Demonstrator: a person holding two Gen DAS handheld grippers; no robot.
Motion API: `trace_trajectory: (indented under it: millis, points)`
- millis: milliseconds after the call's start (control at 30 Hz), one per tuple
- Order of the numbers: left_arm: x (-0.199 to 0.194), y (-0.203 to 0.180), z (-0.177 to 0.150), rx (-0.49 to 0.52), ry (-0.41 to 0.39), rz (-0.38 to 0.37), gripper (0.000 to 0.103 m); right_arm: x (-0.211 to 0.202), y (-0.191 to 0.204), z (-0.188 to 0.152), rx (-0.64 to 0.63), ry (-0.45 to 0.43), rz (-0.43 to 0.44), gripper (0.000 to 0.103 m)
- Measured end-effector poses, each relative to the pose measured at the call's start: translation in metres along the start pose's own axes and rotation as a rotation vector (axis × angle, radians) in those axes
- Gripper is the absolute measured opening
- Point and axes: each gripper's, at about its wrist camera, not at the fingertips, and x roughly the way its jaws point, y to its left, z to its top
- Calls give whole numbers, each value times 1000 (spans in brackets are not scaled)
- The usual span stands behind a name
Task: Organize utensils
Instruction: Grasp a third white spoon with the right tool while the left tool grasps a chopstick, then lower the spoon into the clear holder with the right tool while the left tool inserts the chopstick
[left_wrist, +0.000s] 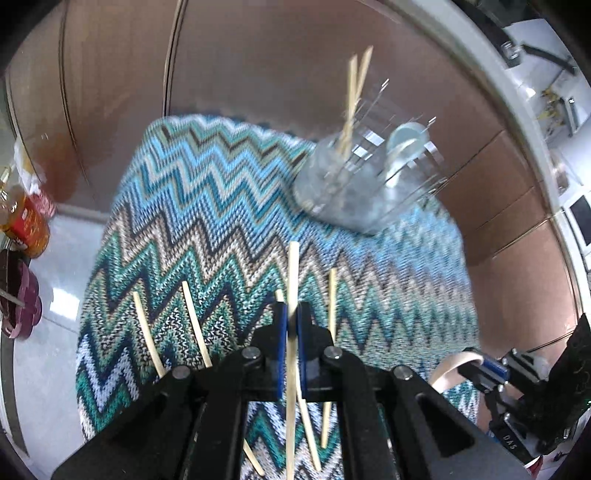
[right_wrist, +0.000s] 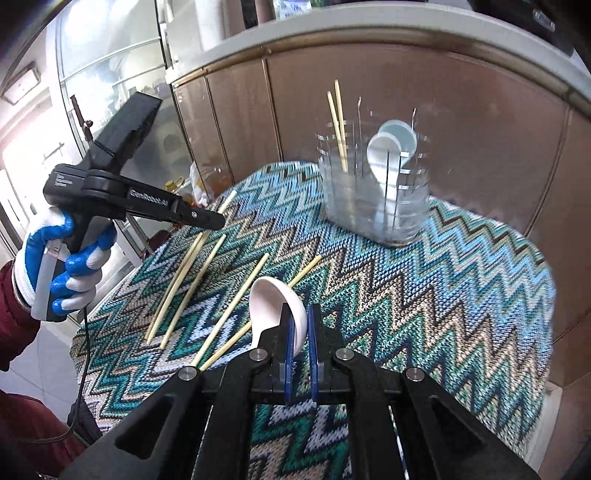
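My left gripper (left_wrist: 293, 315) is shut on a pale wooden chopstick (left_wrist: 293, 266), lifted above the zigzag blue-and-teal knitted mat (left_wrist: 203, 206). Loose chopsticks (left_wrist: 195, 325) lie on the mat below. My right gripper (right_wrist: 302, 328) is shut on the bowl rim of a white spoon (right_wrist: 273, 299). A clear holder (right_wrist: 373, 206) stands at the mat's far side with two chopsticks (right_wrist: 338, 122) and white spoons (right_wrist: 388, 151) upright in it. The right wrist view shows the left gripper (right_wrist: 218, 221) at left, held by a gloved hand (right_wrist: 62, 266). The holder (left_wrist: 362, 184) looks blurred in the left wrist view.
Several chopsticks (right_wrist: 240, 299) are scattered over the near-left part of the mat (right_wrist: 424, 295). Brown cabinet panels (right_wrist: 480, 110) rise close behind the holder under a white counter edge. Bottles (left_wrist: 26, 221) and a purple object (left_wrist: 18, 299) stand left of the mat.
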Motion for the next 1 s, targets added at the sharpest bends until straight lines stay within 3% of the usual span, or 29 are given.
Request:
trace_trajectory:
  millis: [233,400,767,1000]
  points:
    - [-55,-24,-7,33,-159,-24,5,-40,17,2,-15,-85,-67,7]
    - [-84,-47,8,69,-292,-29,5,-62,19,22,-40,-159,-155,7]
    - [-103,-99,97,120,-606,-33,5,-81,-13,111,-57,-427,-371,7]
    - [-74,-116,150,93,-771,21,5,-47,-40,147,-84,-487,-515,7]
